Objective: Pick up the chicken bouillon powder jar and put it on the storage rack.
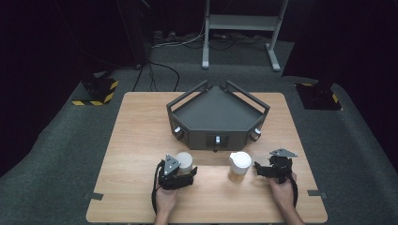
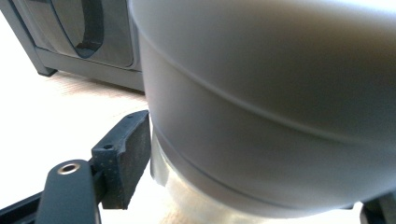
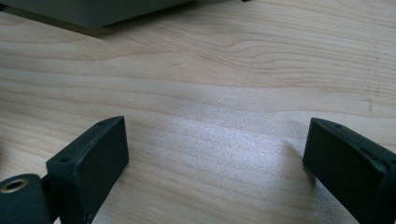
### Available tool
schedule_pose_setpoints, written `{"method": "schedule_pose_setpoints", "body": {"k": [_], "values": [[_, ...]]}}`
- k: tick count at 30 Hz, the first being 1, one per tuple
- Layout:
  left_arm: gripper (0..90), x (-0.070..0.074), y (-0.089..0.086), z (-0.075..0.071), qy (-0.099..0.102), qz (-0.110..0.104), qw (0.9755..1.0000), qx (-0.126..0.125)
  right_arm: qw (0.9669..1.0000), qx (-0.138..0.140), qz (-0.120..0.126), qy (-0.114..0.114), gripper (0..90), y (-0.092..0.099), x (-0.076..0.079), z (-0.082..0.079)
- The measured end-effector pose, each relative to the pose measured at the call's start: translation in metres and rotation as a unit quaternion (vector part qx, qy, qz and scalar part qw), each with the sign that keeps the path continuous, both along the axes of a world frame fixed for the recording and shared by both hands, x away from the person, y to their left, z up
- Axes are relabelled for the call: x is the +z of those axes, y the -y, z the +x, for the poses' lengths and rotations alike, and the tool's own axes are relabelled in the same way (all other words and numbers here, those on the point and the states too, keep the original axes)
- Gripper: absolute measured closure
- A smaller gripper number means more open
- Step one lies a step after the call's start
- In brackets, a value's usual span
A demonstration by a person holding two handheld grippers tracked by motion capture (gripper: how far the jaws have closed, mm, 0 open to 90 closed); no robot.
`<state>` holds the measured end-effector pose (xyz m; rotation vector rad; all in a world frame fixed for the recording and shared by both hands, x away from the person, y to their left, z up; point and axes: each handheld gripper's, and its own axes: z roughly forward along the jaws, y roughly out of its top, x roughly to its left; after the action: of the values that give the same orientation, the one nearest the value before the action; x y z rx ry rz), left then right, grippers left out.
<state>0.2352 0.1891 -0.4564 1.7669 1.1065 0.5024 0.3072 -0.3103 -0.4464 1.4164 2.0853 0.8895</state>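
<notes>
A cream cup point(image 1: 184, 161) stands on the wooden table point(image 1: 141, 140) at the front left. My left gripper point(image 1: 187, 171) has its jaws around it. In the left gripper view the cup point(image 2: 261, 93) is very near, and the left pad point(image 2: 123, 158) lies against its side. The opposite jaw barely shows at the bottom right corner. A second cup with a white lid point(image 1: 239, 166) stands to the right. My right gripper point(image 1: 262, 169) sits just right of it. Its jaws point(image 3: 215, 158) stand wide apart over bare wood, with nothing between them.
A dark grey five-sided tray point(image 1: 218, 117) with raised rails and small knobs on its front sits at the middle back of the table. Its wall point(image 2: 65, 51) shows behind the cream cup. Beyond the table are grey carpet, cables and a metal stand point(image 1: 239, 28).
</notes>
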Motion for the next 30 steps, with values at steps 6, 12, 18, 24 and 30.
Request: {"method": "schedule_pose_setpoints", "body": {"k": [6, 12, 18, 24, 30], "values": [[27.0, 0.0002, 0.0035, 0.0024, -0.004, 0.007, 1.0000, 0.000, 1.0000, 0.000, 0.000, 0.000, 6.2, 0.0000, -0.0001, 0.0000], [29.1, 0.0026, 0.0036, 0.0036, -0.005, 0.013, 0.9999, -0.003, 1.0000, 0.000, 0.000, 0.000, 6.2, 0.0000, -0.0001, 0.0000], [30.3, 0.0027, 0.0086, -0.0002, 0.002, 0.021, 0.9998, 0.005, 1.0000, 0.000, 0.000, 0.000, 6.2, 0.0000, -0.0001, 0.0000], [31.0, 0.0050, 0.0071, 0.0003, 0.001, 0.025, 0.9997, 0.000, 1.0000, 0.000, 0.000, 0.000, 6.2, 0.0000, -0.0001, 0.0000], [31.5, 0.0087, 0.0024, 0.0037, -0.010, 0.019, 0.9998, -0.003, 1.0000, 0.000, 0.000, 0.000, 6.3, 0.0000, 0.0000, 0.0000]]}}
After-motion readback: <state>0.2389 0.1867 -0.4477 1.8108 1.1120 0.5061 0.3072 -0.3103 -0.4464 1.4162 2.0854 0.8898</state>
